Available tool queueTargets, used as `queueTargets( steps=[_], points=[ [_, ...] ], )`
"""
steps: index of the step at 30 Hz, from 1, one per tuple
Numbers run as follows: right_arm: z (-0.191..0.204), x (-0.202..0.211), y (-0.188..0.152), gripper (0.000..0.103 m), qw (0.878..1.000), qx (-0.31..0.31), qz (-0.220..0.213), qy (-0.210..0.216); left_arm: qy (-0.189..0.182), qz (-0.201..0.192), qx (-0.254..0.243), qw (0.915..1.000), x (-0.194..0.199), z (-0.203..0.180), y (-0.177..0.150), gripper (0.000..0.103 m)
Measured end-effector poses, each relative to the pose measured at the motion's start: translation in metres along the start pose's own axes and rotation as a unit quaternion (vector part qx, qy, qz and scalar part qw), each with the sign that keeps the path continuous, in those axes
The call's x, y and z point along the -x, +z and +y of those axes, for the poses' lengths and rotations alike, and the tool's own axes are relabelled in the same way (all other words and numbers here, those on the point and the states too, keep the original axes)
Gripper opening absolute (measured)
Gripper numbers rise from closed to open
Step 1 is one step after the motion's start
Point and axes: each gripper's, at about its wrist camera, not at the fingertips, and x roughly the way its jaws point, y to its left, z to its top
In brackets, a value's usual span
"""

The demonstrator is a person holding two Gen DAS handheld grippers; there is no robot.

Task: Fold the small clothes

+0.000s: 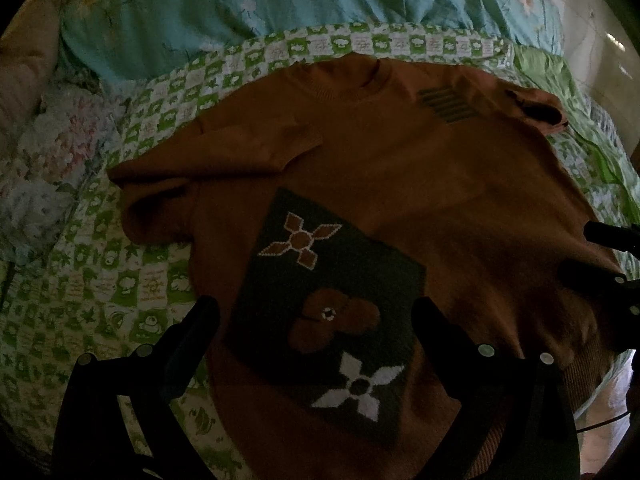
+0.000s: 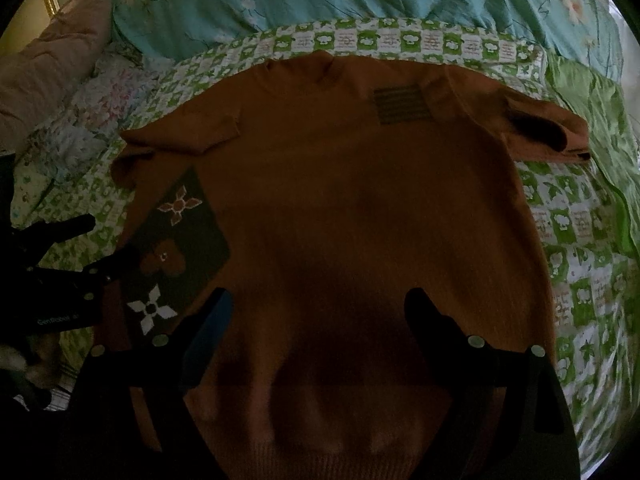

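Note:
A small brown short-sleeved sweater (image 1: 400, 176) lies flat, front up, on the green-and-white checked bedsheet (image 1: 100, 288), collar away from me. It has a dark green patch (image 1: 328, 320) with flower shapes low on its left side and a striped patch (image 1: 446, 106) near the right shoulder. My left gripper (image 1: 316, 320) is open above the flower patch, holding nothing. My right gripper (image 2: 318, 312) is open above the sweater's (image 2: 360, 208) lower middle, near the ribbed hem (image 2: 332, 460), holding nothing. The left gripper (image 2: 92, 248) also shows at the left edge of the right wrist view.
A turquoise floral quilt (image 1: 280, 0) lies bunched along the far side of the bed. A pale flowered pillow (image 1: 52, 152) sits at the left. A green cloth (image 2: 588, 104) lies at the right. The bed edge and floor show at the far right (image 1: 600, 40).

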Motion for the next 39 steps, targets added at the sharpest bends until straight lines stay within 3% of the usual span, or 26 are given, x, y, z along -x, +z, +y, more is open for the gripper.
queueTargets(
  steps=[14, 39],
  points=[
    [0.003, -0.003, 0.004, 0.088, 1.000, -0.001, 0.003, -0.001, 0.007, -0.024, 0.000, 0.9997, -0.003, -0.002, 0.003, 0.097],
    [-0.015, -0.007, 0.010, 0.088, 1.000, -0.016, 0.000, 0.002, 0.000, 0.003, -0.004, 1.0000, -0.016, -0.006, 0.017, 0.097]
  ],
)
